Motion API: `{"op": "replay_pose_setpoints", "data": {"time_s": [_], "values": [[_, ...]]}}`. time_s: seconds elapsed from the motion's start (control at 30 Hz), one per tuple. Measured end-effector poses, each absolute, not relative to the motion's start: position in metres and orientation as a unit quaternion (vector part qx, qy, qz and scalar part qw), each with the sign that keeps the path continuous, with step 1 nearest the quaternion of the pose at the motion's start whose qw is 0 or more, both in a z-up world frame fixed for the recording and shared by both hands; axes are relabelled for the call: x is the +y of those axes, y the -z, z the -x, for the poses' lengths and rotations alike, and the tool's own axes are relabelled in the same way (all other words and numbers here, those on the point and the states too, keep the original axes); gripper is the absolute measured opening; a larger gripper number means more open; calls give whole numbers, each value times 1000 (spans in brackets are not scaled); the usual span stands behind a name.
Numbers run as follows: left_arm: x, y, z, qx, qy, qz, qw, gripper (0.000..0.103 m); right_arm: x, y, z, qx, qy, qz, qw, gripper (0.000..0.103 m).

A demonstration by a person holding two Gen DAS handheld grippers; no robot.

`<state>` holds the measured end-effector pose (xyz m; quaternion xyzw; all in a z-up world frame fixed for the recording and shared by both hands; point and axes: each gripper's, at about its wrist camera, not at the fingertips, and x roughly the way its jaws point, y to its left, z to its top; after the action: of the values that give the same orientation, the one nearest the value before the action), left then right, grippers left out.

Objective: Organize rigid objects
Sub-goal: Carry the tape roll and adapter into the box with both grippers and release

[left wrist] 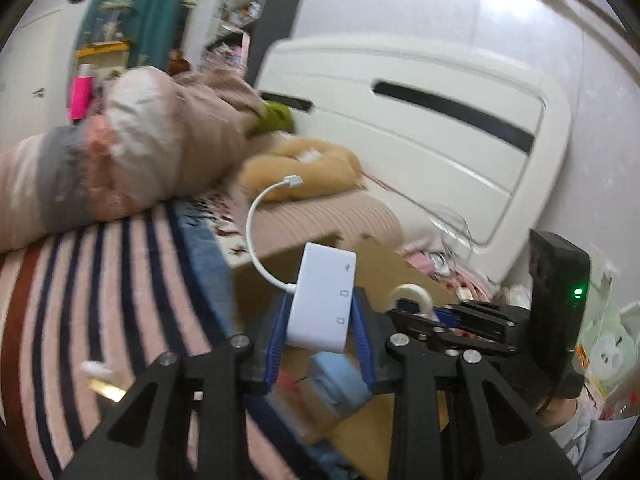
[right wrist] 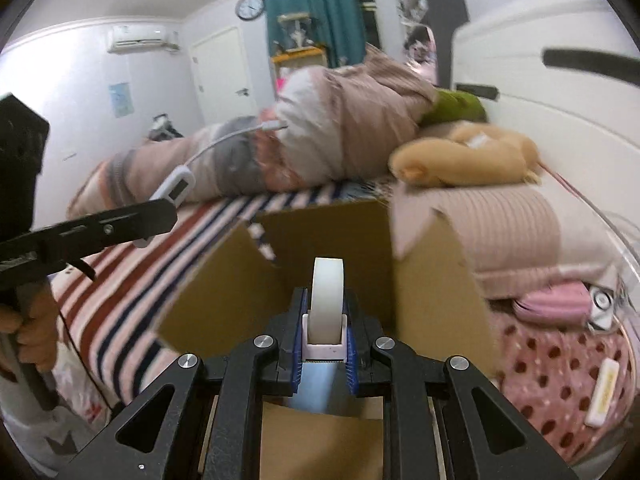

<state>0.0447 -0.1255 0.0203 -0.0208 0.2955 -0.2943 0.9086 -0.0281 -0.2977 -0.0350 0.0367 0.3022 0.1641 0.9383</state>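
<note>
My left gripper [left wrist: 320, 312] is shut on a white multiport adapter [left wrist: 322, 300] with a short white cable [left wrist: 256, 216], held above an open cardboard box [left wrist: 384, 264]. My right gripper [right wrist: 325, 336] is shut on a white tape dispenser [right wrist: 327, 300] with its roll upright, over the same box [right wrist: 328, 232]. The right gripper with the tape also shows in the left wrist view [left wrist: 416, 304], just to the right of the adapter. The left gripper and adapter [right wrist: 174, 188] show at the left of the right wrist view. A light blue item [left wrist: 338, 380] lies inside the box.
The box stands on a bed with a striped blanket [left wrist: 120, 280]. A rolled duvet [right wrist: 300, 140], a tan plush toy [right wrist: 460, 156] and a white headboard [left wrist: 420, 120] lie behind. A pink pouch [right wrist: 556, 304] and a small white item [right wrist: 604, 392] lie at right on a dotted cover.
</note>
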Motion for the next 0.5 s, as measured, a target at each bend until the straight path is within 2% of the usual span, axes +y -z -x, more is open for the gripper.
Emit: {"op": "replay_pose_setpoints", "data": {"time_s": [0.17,0.33,0.5], "values": [[-162,-4,-61,329,292,-9,898,28,-310,49,25,318,-153,-34,935,12],[-169,11,-71,356,276,-29,892,28,-311,49,22,315,-154,-42,936,22],[-168,17,-73,363,271,-40,891,31,-311,50,22,314,-153,-43,936,23]]}}
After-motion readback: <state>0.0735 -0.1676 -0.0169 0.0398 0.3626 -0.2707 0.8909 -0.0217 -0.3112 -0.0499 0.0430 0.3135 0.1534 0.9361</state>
